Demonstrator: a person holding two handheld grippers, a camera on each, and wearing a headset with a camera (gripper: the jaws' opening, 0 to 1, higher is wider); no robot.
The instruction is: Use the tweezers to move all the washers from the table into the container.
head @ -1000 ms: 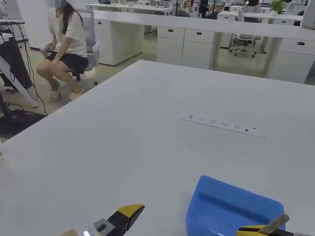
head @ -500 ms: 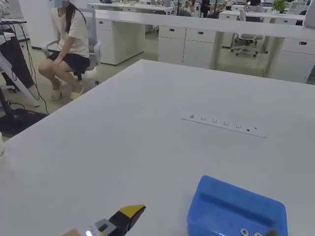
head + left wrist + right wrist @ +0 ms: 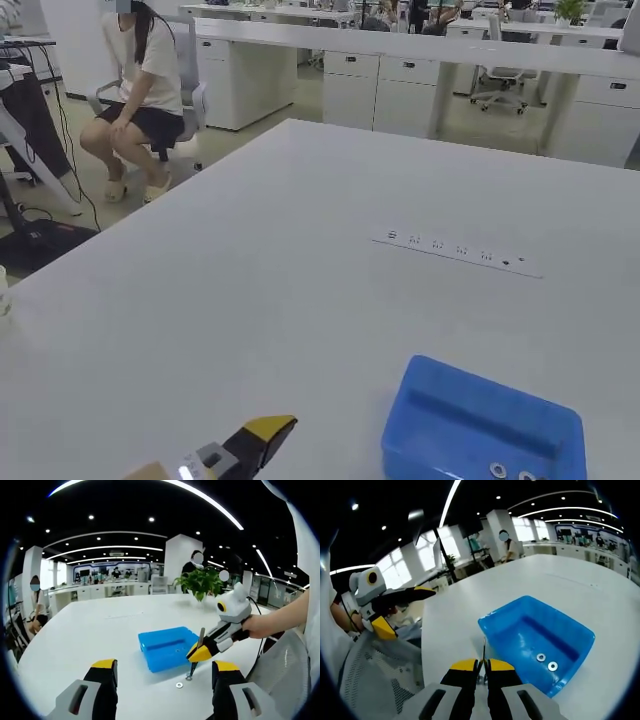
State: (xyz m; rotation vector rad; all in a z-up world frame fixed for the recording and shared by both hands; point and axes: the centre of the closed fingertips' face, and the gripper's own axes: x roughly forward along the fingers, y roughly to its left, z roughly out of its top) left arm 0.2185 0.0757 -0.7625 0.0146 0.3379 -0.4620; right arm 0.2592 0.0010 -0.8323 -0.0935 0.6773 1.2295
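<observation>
1. R gripper (image 3: 483,665) jaws clamped on thin metal tweezers (image 3: 483,649); L gripper (image 3: 162,669) jaws apart.
2. One small silver washer (image 3: 179,685) on white surface (image 3: 90,640), beside blue plastic container (image 3: 165,647).
3. Risk: flat washer slips from tips, skids off.

Left gripper (image 3: 165,664): grey plastic jaws with black inner faces and yellow caps; right gripper (image 3: 483,663): black jaws capped yellow, pale grey-white body; thin dark cable (image 3: 258,630) behind right hand (image 3: 256,626).
</observation>
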